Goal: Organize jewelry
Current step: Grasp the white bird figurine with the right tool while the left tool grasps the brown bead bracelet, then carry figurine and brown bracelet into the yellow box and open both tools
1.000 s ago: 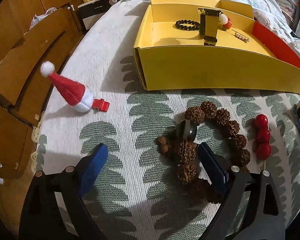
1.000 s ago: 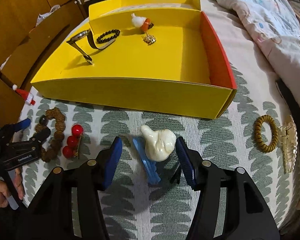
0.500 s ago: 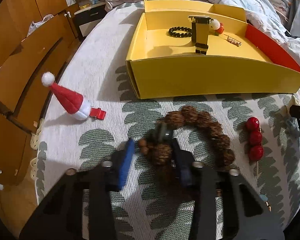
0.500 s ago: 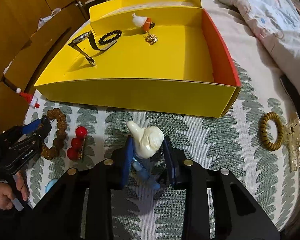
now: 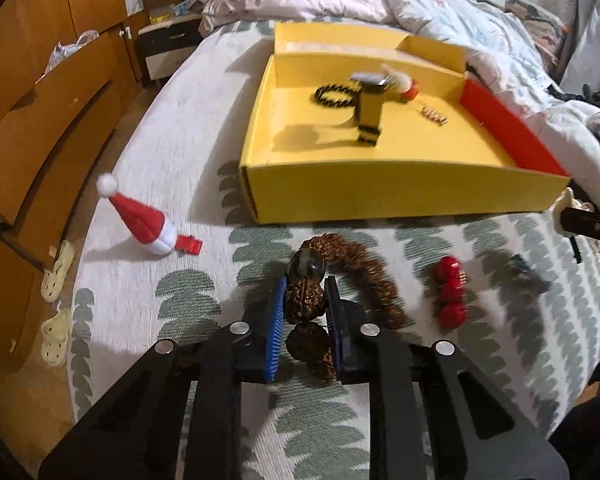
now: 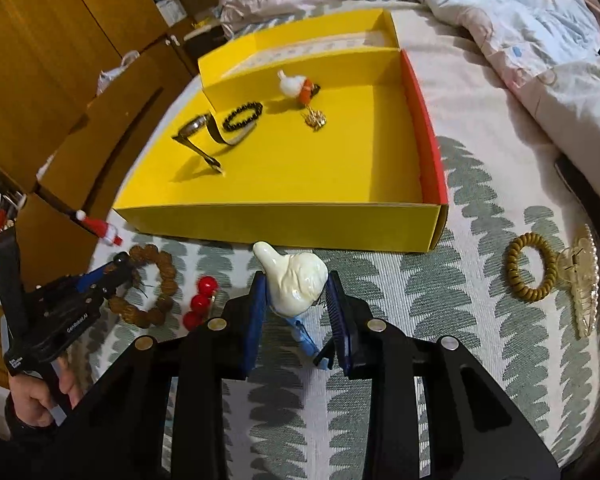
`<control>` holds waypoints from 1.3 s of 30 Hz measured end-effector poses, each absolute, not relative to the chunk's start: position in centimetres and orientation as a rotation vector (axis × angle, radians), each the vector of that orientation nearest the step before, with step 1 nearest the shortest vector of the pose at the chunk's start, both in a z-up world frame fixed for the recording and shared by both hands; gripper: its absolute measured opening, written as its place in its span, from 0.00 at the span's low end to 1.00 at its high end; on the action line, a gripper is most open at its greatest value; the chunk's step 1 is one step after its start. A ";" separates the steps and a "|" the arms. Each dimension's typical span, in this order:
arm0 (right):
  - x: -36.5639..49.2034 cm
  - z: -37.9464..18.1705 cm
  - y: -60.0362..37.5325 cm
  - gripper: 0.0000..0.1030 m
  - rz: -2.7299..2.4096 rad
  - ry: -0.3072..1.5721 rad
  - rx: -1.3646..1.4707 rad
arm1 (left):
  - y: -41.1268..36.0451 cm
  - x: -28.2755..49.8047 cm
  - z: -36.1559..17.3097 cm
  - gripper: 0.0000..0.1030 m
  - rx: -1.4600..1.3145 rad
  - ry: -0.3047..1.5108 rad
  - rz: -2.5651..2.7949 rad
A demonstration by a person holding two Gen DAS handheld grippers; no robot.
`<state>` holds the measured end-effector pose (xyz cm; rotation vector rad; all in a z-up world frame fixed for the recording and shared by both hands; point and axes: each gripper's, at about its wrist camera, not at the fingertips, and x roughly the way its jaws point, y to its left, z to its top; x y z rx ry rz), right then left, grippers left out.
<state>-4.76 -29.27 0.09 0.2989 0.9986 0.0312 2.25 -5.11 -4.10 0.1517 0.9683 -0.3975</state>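
Observation:
My left gripper [image 5: 304, 300] is shut on the brown seed bracelet [image 5: 364, 276], lifted a little off the cloth; it also shows in the right wrist view [image 6: 156, 292]. My right gripper [image 6: 296, 296] is shut on the cream bird hair clip [image 6: 296, 280], whose blue clip part hangs below. The yellow box [image 6: 284, 224] lies ahead and holds a watch [image 6: 204, 136], a black bead bracelet [image 6: 242, 116], a white-orange pompom clip [image 6: 296, 86] and a gold brooch [image 6: 315, 119]. Red berry clip [image 5: 450, 292] lies right of the bracelet.
A Santa hat clip [image 5: 144, 220] lies left on the cloth. A tan coil hair tie [image 6: 534, 266] and a clear claw clip [image 6: 580, 280] lie at the right. Wooden cabinets stand left, bedding behind the box.
Both grippers closed on their items and lifted: the left on the seed bracelet, the right on the bird clip. Both views moved back and up from the cloth.

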 end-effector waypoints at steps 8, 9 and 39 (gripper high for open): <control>-5.0 1.4 -29.0 0.30 0.055 0.957 0.308 | -5.4 1.5 -2.2 0.19 0.123 0.930 -0.435; -5.1 1.6 -29.0 0.30 0.056 0.952 0.308 | -5.4 1.4 -1.7 0.19 0.116 0.920 -0.441; 5.6 2.9 -32.5 0.30 0.079 0.863 0.424 | -15.8 8.4 8.4 0.19 0.088 0.747 -0.665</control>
